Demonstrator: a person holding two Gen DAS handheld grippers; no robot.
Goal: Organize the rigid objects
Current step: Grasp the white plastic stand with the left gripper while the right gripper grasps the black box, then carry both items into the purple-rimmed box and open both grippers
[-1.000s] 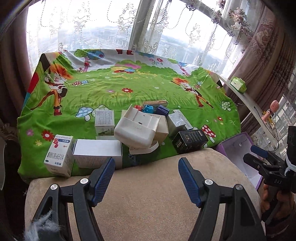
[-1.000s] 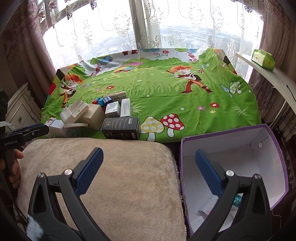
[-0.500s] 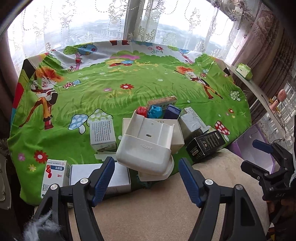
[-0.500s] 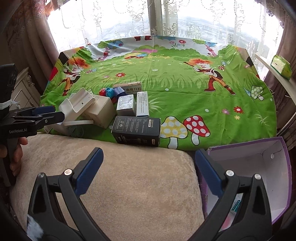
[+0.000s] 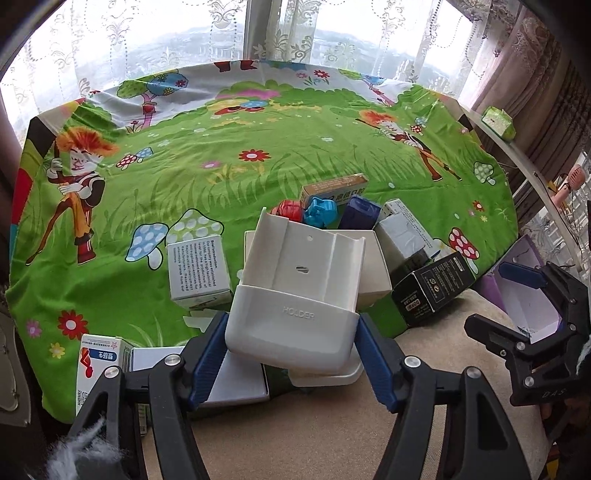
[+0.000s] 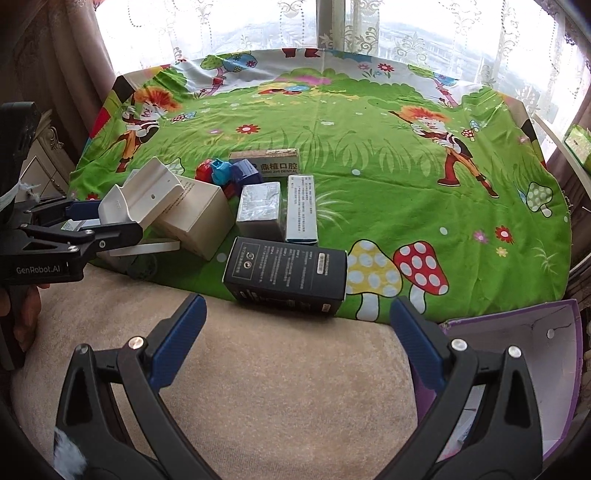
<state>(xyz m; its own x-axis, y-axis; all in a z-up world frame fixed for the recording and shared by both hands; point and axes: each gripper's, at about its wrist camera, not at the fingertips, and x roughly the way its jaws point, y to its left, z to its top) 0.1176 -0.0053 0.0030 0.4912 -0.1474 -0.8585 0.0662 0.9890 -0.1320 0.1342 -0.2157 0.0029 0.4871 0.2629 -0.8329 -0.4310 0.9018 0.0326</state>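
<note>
Beyond your jaws the bench wears a green cartoon cloth (image 5: 258,173) printed with mushrooms, flowers and orange-haired figures. Directly under the jaws lies a beige plush cushion (image 6: 288,373). Behind the bench, lace curtains (image 5: 280,33) hang over a bright window. Off to the right, a ledge (image 5: 524,162) carries a small green box (image 5: 498,122).

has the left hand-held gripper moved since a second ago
Yes. The left hand-held gripper has come forward from over the beige cushion to the white holder, which now sits between its closing jaws.
</note>
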